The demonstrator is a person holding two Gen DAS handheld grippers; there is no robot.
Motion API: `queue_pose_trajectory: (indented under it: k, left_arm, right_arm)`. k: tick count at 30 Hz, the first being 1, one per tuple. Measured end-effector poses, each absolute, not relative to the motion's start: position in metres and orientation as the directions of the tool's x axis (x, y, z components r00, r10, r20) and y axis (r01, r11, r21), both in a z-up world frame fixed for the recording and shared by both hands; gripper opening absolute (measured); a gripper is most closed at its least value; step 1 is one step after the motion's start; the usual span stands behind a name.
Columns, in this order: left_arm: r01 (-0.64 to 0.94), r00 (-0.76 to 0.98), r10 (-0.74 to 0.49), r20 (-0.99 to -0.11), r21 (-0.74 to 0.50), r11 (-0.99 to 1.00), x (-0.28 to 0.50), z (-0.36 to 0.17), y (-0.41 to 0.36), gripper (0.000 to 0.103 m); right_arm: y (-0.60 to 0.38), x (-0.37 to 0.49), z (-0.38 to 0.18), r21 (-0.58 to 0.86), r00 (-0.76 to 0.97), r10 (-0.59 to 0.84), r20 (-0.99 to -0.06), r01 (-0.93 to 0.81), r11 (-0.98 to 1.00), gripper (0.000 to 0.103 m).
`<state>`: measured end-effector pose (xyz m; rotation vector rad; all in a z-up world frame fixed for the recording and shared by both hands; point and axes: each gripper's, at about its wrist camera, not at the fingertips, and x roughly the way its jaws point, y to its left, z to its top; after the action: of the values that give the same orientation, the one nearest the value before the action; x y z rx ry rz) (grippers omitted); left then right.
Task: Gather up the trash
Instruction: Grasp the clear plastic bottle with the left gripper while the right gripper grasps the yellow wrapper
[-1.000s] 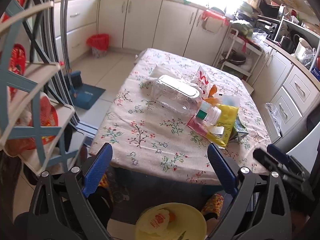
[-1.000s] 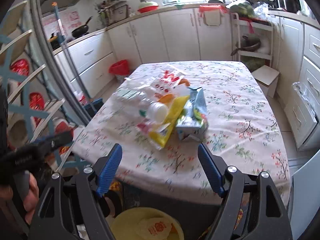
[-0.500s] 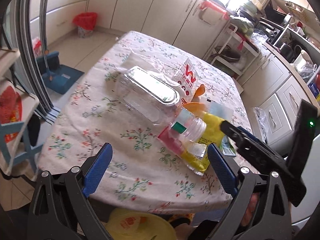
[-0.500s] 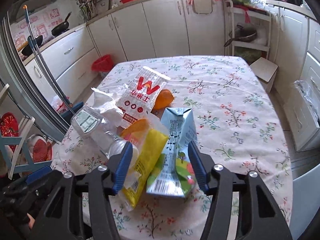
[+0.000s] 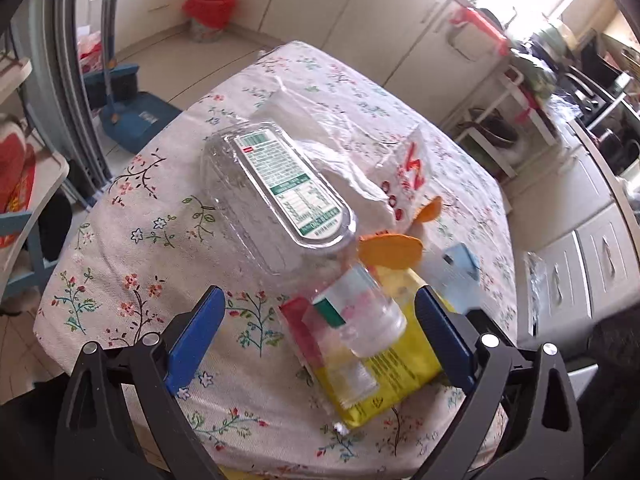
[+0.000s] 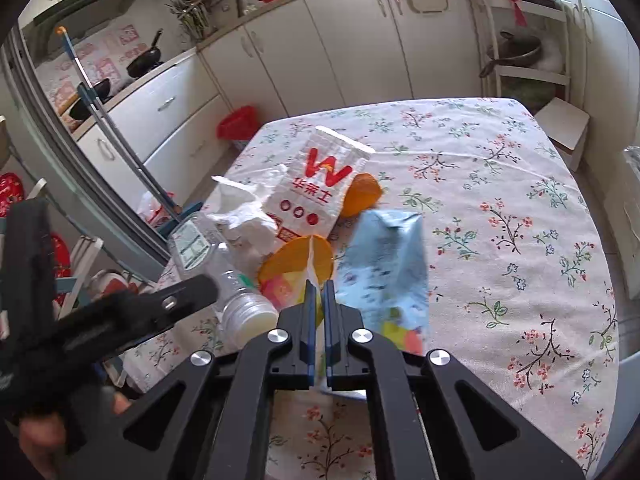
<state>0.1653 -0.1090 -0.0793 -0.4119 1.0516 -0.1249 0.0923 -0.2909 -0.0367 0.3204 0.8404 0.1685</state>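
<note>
Trash pile: yellow packet, clear bottle, plastic box, blue carton, white W bag, all heaped mid-bench.
Right gripper: jaws pressed together, pinching the yellow packet's edge, carton at its 1 o'clock.
Left gripper: jaws spread, bottle between them, not gripped.
Progress: barely begun; first piece grabbed, everything's on the bench.
</note>
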Motion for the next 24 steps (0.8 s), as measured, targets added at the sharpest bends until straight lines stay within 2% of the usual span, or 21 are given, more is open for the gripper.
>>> queue_pose_trajectory:
  k: [8, 11, 14, 17, 18, 19, 20, 21, 24]
  left_arm:
    - [-0.106, 0.437, -0.202, -0.876, -0.273, 0.956, 0.174, -0.099, -0.11, 0.091]
    - [-0.116, 0.44, -0.167, -0.882, -0.24, 0.964, 0.169, -0.099, -0.095, 0.091]
    - [-0.143, 0.442, -0.128, -0.888, -0.21, 0.967, 0.164, -0.099, -0.074, 0.091]
    - [-0.168, 0.443, -0.125, -0.888, -0.219, 0.961, 0.161, -0.101, -0.055, 0.091]
    - [-0.171, 0.443, -0.125, -0.888, -0.22, 0.96, 0.162, -0.101, -0.051, 0.091]
    - [-0.17, 0.447, -0.128, -0.886, -0.225, 0.959, 0.163, -0.101, -0.049, 0.091]
    - [-0.168, 0.451, -0.131, -0.883, -0.228, 0.959, 0.163, -0.1, -0.047, 0.091]
    - [-0.159, 0.458, -0.135, -0.879, -0.23, 0.96, 0.163, -0.099, -0.047, 0.09]
    - [-0.113, 0.468, -0.154, -0.87, -0.232, 0.966, 0.168, -0.096, -0.049, 0.079]
  right_arm:
    - [-0.284, 0.074, -0.016, 0.47, 0.67, 0.445, -0.594, -0.16, 0.868, 0.004]
    - [-0.286, 0.066, -0.007, 0.491, 0.682, 0.471, -0.559, -0.185, 0.851, 0.004]
    - [-0.288, 0.065, -0.011, 0.508, 0.66, 0.489, -0.571, -0.184, 0.842, 0.004]
    - [-0.282, 0.067, -0.024, 0.5, 0.618, 0.476, -0.625, -0.151, 0.853, 0.005]
    - [-0.28, 0.067, -0.028, 0.496, 0.602, 0.476, -0.641, -0.148, 0.855, 0.007]
    - [-0.276, 0.068, -0.032, 0.49, 0.587, 0.472, -0.658, -0.143, 0.86, 0.02]
    - [-0.272, 0.068, -0.036, 0.482, 0.58, 0.463, -0.67, -0.135, 0.866, 0.038]
    - [-0.271, 0.067, -0.039, 0.482, 0.576, 0.463, -0.673, -0.132, 0.866, 0.043]
    - [-0.26, 0.067, -0.049, 0.484, 0.549, 0.471, -0.69, -0.134, 0.865, 0.045]
